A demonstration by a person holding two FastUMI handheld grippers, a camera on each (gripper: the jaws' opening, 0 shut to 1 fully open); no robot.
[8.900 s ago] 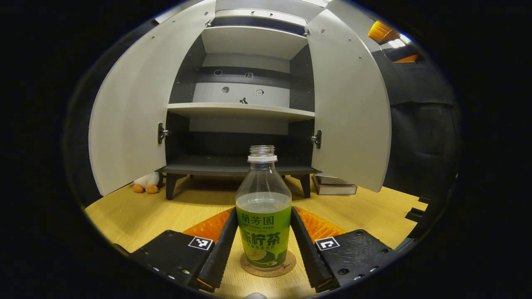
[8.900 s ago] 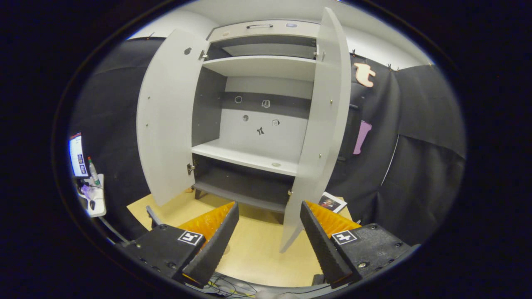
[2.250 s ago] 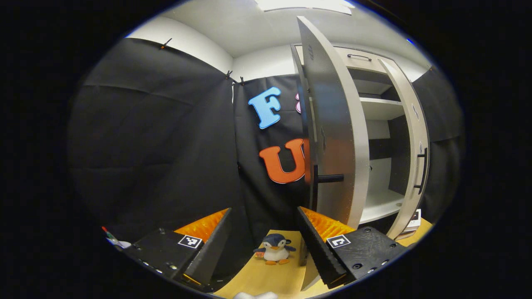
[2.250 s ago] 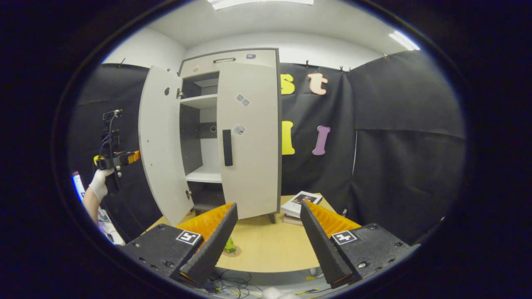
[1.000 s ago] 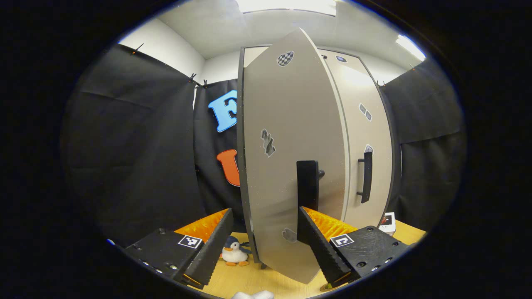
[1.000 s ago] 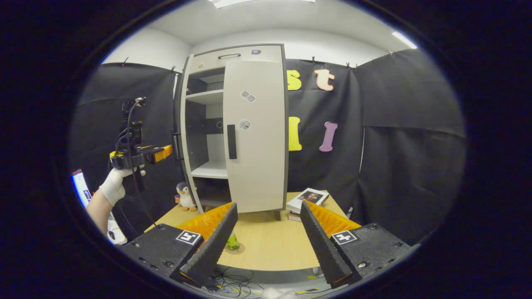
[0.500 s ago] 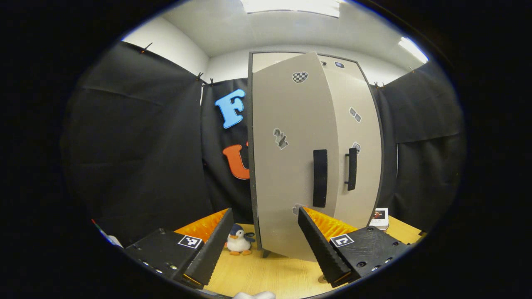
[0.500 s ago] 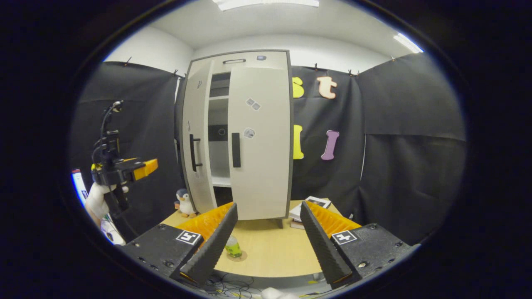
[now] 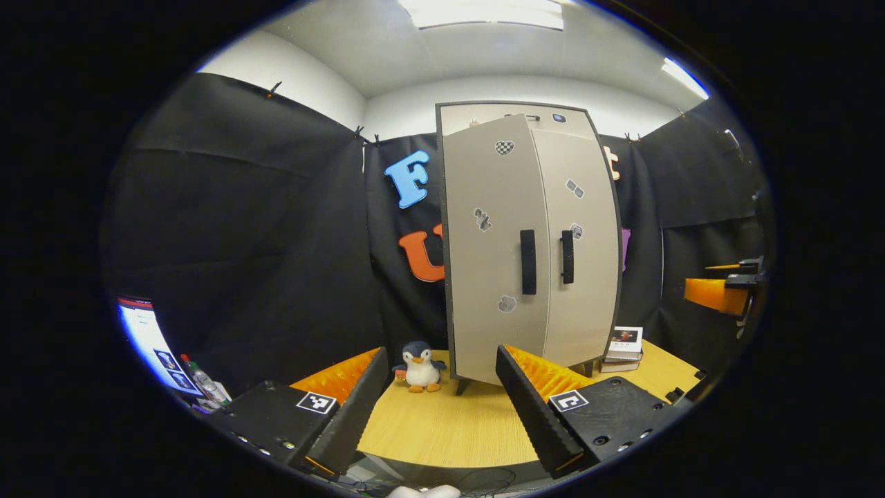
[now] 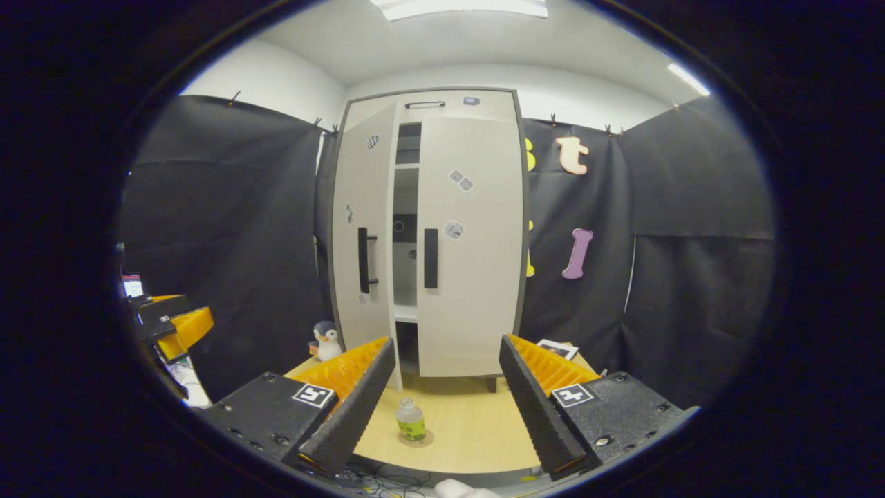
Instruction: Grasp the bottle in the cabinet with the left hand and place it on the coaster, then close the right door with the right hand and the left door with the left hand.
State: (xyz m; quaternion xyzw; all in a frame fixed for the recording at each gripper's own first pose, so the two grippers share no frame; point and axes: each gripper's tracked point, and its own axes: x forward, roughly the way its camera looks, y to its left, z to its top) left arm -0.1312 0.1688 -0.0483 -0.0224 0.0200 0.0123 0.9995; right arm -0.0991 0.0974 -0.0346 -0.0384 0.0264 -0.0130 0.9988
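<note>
Since half a second ago both hand-held grippers have drawn back from the cabinet point(image 10: 429, 235), and the left door point(image 10: 361, 235) has swung nearly shut; in the right gripper view a narrow gap between the two doors shows the shelves inside. The right door point(image 10: 470, 242) lies flat against the cabinet front. In the left gripper view the left door point(image 9: 492, 249) and right door point(image 9: 579, 242) look almost flush, their dark handles side by side.

The bottle point(image 10: 411, 419) stands upright on the coaster point(image 10: 417, 438) on the worktop point(image 10: 470, 429), in front of the cabinet and apart from both grippers.

The left hand-held gripper point(image 9: 440, 408) has its fingers spread wide with nothing between them, well back from the door. It also shows at the left edge of the right gripper view point(image 10: 169, 325). The right hand-held gripper point(image 10: 442, 404) is likewise spread and empty; it appears at the right edge of the left gripper view point(image 9: 722, 290).

A penguin toy point(image 9: 420, 366) sits on the worktop just left of the cabinet, and a stack of books point(image 9: 624, 344) lies to the cabinet's right.
</note>
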